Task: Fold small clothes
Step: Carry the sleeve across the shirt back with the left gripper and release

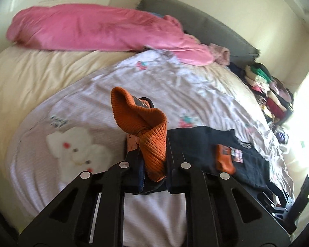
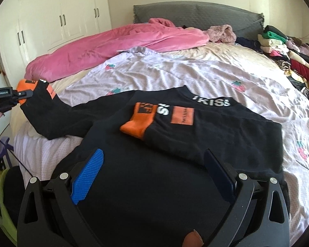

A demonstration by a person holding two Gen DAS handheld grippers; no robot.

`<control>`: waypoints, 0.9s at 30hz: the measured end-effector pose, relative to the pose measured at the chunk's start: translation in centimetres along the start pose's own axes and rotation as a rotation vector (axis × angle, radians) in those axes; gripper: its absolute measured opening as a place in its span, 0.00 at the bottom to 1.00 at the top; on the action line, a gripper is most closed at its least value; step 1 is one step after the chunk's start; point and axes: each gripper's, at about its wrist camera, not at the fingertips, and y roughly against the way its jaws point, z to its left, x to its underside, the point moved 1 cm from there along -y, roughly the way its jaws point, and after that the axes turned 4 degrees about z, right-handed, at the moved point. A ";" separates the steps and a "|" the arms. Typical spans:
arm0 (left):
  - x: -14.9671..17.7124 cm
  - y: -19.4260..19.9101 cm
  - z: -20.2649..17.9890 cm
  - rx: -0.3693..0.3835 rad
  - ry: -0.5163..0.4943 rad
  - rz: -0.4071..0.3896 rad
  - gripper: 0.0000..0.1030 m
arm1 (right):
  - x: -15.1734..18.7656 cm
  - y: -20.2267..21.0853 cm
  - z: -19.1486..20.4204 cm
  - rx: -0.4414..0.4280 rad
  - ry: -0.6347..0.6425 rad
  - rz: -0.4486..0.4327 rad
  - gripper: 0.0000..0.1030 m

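A small black sweater (image 2: 195, 142) with orange cuffs and white lettering lies on the bed; it also shows in the left wrist view (image 1: 226, 150). One sleeve is folded across its chest, orange cuff (image 2: 138, 123) on top. My left gripper (image 1: 152, 160) is shut on the other sleeve's orange ribbed cuff (image 1: 142, 119) and holds it out to the left, lifted off the bed. In the right wrist view that gripper (image 2: 20, 94) is at the far left with the sleeve (image 2: 51, 115) stretched from it. My right gripper (image 2: 154, 173) is open and empty just above the sweater's lower part.
The bed carries a lilac strawberry-print sheet (image 2: 195, 72) and a pink blanket (image 2: 113, 45) at the far side. Folded clothes (image 2: 288, 51) are stacked at the right by the grey headboard (image 2: 195, 14). White wardrobes (image 2: 61, 16) stand at the back left.
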 end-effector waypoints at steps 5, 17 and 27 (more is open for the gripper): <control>-0.1 -0.8 -4.6 0.077 -0.073 0.021 0.08 | 0.0 1.0 -2.0 0.018 -0.047 -0.026 0.95; 1.9 -3.7 -14.3 0.240 -0.209 0.107 0.08 | 0.3 3.5 -6.6 0.045 -0.161 -0.079 0.95; 4.3 -6.7 -19.5 0.291 -0.286 0.191 0.08 | 0.7 5.5 -10.3 0.158 -0.227 -0.114 0.95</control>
